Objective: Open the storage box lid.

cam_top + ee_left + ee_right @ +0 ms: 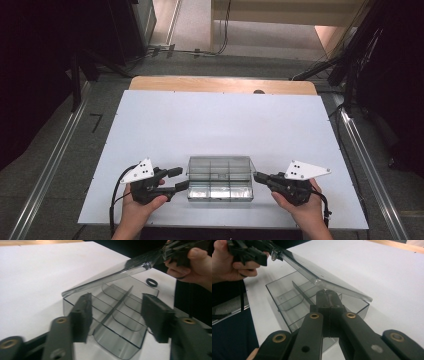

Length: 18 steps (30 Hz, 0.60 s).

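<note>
Clear plastic compartment box (220, 186) at the near middle of the white surface (220, 120), divided inside by one long partition and several cross walls. Hinged clear lid (220, 167) raised and tilted, its hinge along the far edge of the box. Left gripper (176, 181) just beside the left end of the box, jaws parted partway with nothing pressed between them; in the left gripper view (116, 317) the box end (117, 322) seen through the gap between the pads, touching neither. Right gripper (257, 177) at the right end of the box, jaws fully closed; in the right gripper view (329, 300) the closed tips directly under the edge of the lid (324, 281), contact too fine to confirm from that view, while the left gripper view shows the lid's corner (140, 263) reaching into the far gripper (175, 251). Small black ring (151, 282) on the surface just beyond the right end of the box. Bare wooden strip (222, 85) along the far edge of the surface.
</note>
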{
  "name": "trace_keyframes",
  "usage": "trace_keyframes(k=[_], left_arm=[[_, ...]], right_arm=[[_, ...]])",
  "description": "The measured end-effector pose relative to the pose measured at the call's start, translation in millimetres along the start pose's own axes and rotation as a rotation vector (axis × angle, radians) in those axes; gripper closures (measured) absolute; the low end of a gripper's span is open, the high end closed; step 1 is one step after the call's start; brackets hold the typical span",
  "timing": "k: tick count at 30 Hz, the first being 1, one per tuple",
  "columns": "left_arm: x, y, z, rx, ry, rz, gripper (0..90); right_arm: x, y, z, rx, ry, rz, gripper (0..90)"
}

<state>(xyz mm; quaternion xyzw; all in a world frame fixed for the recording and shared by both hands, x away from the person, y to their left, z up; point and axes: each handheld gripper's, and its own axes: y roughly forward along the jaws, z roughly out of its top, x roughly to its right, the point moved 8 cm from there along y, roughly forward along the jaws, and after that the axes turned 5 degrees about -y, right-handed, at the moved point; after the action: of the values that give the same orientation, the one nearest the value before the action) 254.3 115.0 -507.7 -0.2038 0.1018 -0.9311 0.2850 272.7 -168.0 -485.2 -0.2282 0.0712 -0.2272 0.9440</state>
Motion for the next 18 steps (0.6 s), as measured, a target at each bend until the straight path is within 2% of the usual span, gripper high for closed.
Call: trace_keyframes(k=[3,4,5,6,7,18], left_arm=[[-4.6,2.2,4.3,0.010,-0.011,0.028,24.0],[-6.6,3.7,5.8,0.011,-0.015,0.039,12.0],[-10.0,5.5,7.2,0.009,-0.021,0.066,12.0],[-13.2,7.2,8.4,0.004,-0.027,0.087,4.2],[-15.3,8.7,9.4,0.003,-0.032,0.091,0.0],[-29.1,23.2,25.3,-0.004,-0.016,0.129,0.0]], right_arm=[[1.7,-0.8,6.0,0.008,-0.001,-0.012,88.1],[3.0,-0.9,10.1,0.017,-0.001,-0.019,88.2],[3.0,-0.9,10.1,0.017,-0.001,-0.019,88.2],[3.3,-0.8,11.8,0.018,0.002,-0.019,88.2],[3.9,-0.4,13.5,0.021,0.001,-0.022,88.2],[10.1,1.6,29.6,0.033,-0.006,-0.043,88.1]])
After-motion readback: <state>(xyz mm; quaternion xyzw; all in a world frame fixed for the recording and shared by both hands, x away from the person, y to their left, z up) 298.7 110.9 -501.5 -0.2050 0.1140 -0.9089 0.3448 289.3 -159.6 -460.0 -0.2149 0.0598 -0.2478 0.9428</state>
